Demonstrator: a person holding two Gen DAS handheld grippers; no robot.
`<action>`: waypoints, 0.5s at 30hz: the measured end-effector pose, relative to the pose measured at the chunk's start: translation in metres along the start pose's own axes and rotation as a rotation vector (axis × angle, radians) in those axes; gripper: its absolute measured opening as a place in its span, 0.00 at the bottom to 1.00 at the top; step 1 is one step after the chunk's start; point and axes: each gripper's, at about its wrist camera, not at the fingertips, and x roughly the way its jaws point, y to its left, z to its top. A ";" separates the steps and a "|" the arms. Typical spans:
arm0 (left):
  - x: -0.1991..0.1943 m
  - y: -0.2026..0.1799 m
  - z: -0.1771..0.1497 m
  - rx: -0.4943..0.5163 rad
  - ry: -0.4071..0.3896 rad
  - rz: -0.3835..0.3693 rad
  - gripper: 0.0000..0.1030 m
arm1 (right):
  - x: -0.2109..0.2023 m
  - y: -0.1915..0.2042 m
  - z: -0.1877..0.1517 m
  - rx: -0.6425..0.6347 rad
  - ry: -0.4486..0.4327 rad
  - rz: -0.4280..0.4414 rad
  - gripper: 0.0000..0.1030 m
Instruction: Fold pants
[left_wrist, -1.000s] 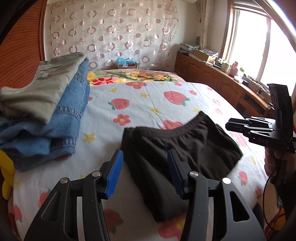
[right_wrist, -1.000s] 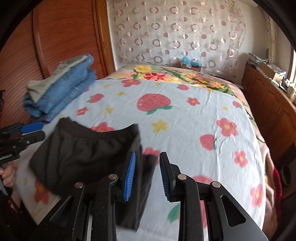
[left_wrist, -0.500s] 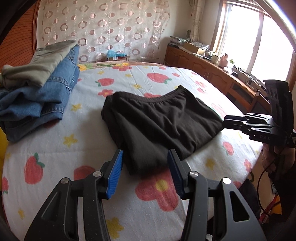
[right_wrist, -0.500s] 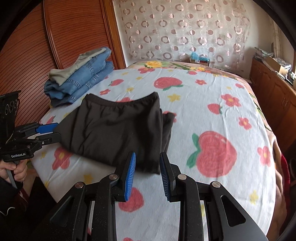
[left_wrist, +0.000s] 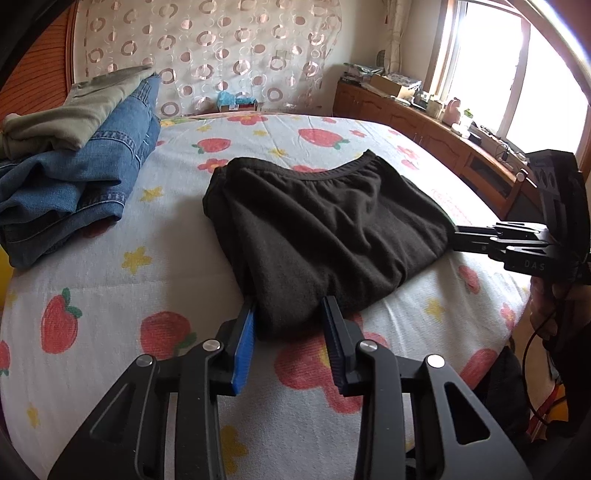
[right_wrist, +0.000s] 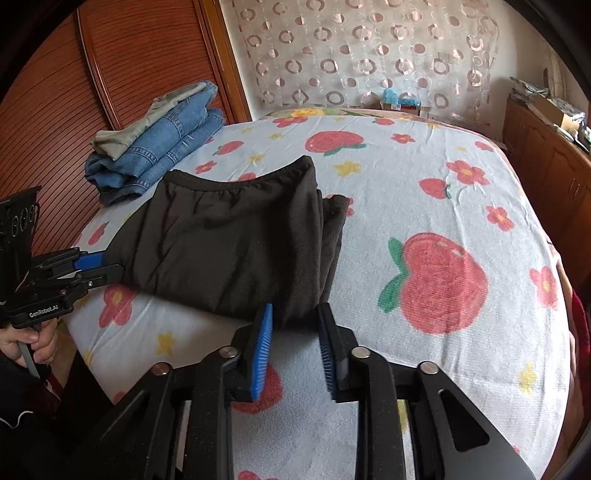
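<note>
Both sets of jaws stand apart. The left gripper (left_wrist: 288, 325) and the right gripper (right_wrist: 295, 325) each straddle a near corner of the folded black pants (left_wrist: 325, 229), mid-frame on the bed (left_wrist: 147, 295). A stack of jeans (left_wrist: 81, 177) sits upper left.

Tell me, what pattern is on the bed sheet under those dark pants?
The bed sheet is white, printed with red strawberries, red flowers and small yellow stars, clearest in the right wrist view.
</note>
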 end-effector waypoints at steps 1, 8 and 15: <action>0.000 -0.001 0.000 0.002 -0.001 0.001 0.33 | 0.000 0.000 0.000 -0.004 0.000 0.000 0.19; -0.005 0.003 0.000 -0.013 -0.025 -0.012 0.12 | -0.010 -0.001 -0.005 0.001 -0.051 -0.027 0.05; -0.015 0.005 0.003 -0.017 -0.043 -0.012 0.12 | -0.020 0.000 -0.008 0.003 -0.050 -0.040 0.02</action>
